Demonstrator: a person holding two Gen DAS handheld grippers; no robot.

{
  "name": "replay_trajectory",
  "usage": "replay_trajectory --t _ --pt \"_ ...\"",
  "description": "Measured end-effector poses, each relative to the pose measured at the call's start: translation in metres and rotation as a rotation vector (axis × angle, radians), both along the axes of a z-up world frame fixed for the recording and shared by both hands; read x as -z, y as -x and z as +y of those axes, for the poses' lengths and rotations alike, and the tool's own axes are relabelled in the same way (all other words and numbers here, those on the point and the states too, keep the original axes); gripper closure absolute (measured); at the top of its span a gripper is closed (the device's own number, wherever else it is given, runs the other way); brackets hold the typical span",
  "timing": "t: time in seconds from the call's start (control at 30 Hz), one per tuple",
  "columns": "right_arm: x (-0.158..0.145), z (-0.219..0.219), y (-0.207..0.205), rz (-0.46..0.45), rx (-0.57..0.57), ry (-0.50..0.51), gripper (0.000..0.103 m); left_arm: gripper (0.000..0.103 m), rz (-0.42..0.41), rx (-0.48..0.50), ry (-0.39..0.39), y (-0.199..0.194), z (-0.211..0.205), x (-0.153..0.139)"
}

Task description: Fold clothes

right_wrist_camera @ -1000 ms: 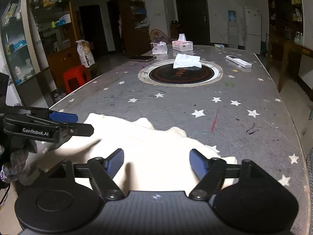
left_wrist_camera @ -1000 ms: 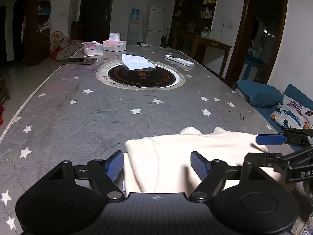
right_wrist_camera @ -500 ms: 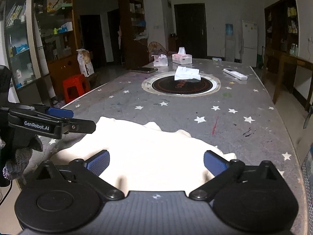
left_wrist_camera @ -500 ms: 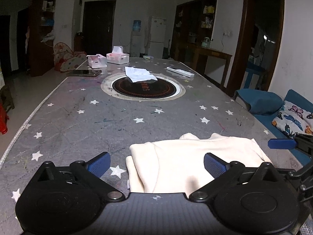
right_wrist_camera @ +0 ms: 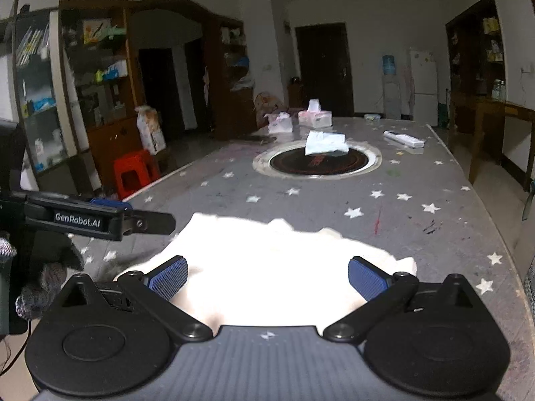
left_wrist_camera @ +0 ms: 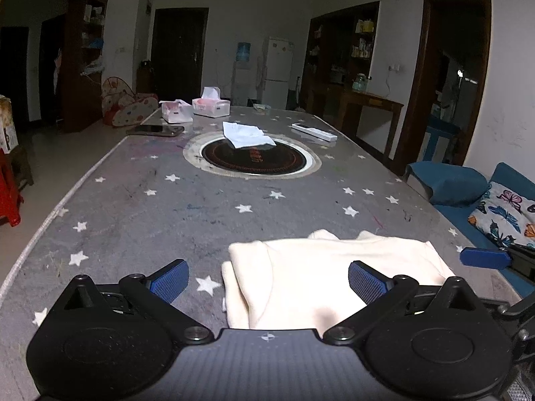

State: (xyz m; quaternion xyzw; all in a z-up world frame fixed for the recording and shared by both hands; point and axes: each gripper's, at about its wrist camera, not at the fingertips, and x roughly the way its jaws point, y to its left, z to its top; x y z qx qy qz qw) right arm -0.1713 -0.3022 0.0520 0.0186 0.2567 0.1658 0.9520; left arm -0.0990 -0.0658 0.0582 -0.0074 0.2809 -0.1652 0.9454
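Observation:
A cream garment (left_wrist_camera: 321,277) lies folded in layers on the near part of the grey star-patterned table (left_wrist_camera: 167,207). My left gripper (left_wrist_camera: 267,282) hovers above its left half, open, nothing between its blue pads. The right gripper's blue finger (left_wrist_camera: 485,258) pokes in at the right edge of the left wrist view. In the right wrist view the same garment (right_wrist_camera: 267,267) shows overexposed white, and my right gripper (right_wrist_camera: 267,280) stands open above it. The left gripper (right_wrist_camera: 110,217) reaches in from the left there, held by a gloved hand (right_wrist_camera: 40,287).
A round black hotplate (left_wrist_camera: 252,158) with a white cloth (left_wrist_camera: 245,135) sits mid-table. Further back lie two tissue boxes (left_wrist_camera: 210,105), a phone (left_wrist_camera: 155,130) and a remote (left_wrist_camera: 314,132). A blue sofa with a butterfly cushion (left_wrist_camera: 505,214) flanks the right; a red stool (right_wrist_camera: 133,173) the left.
Both grippers opened wider and drew back and up from the garment. The garment stays folded on the table, let go.

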Motion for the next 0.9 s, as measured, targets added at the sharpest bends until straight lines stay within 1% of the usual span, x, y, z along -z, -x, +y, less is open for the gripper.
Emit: replay_trajectory --t 0.13,0.5,0.9 --pt "0.002 0.009 0.005 0.017 -0.027 0.032 0.0 0.0 0.009 0.001 -0.019 0.005 -0.003 0.003" --pt "0.007 0.025 0.026 -0.008 -0.076 0.041 0.0 0.0 0.024 -0.03 -0.047 0.021 0.003 0.003" --pt "0.006 0.038 0.048 -0.021 -0.135 0.106 0.0 0.0 0.047 -0.122 -0.028 0.043 0.031 0.005"
